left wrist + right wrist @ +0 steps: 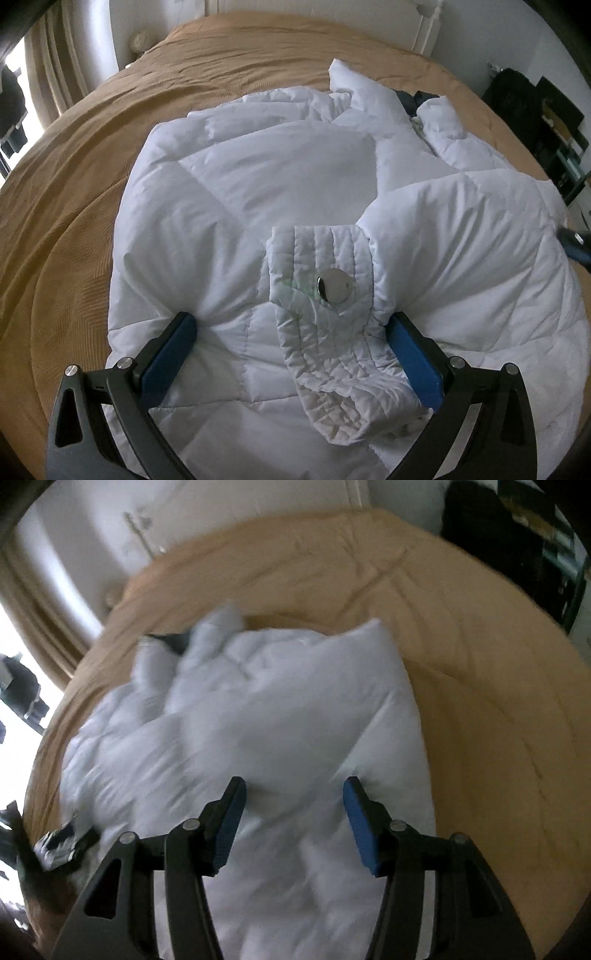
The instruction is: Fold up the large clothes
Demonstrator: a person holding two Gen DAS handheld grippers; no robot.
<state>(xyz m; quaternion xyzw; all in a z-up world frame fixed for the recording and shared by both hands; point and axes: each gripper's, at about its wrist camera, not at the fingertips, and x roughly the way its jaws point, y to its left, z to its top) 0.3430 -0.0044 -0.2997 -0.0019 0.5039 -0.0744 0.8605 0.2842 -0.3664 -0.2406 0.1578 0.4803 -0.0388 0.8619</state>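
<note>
A white puffy jacket [295, 184] lies spread on the tan bed [74, 221], one sleeve cuff [325, 306] with a metal snap [334, 286] folded across its middle. The left hand-held gripper [293, 328] stands released, jaws wide on either side of the cuff. The right hand-held gripper [293, 790] hovers released over the jacket's right side, holding nothing. To fold well, the cuff probably needs pinning flat while the far side is drawn over squarely.

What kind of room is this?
Most likely a bedroom: a wide bed with a tan cover fills the view, curtains hang by a bright window, and a white padded jacket lies spread on the bed.
</note>
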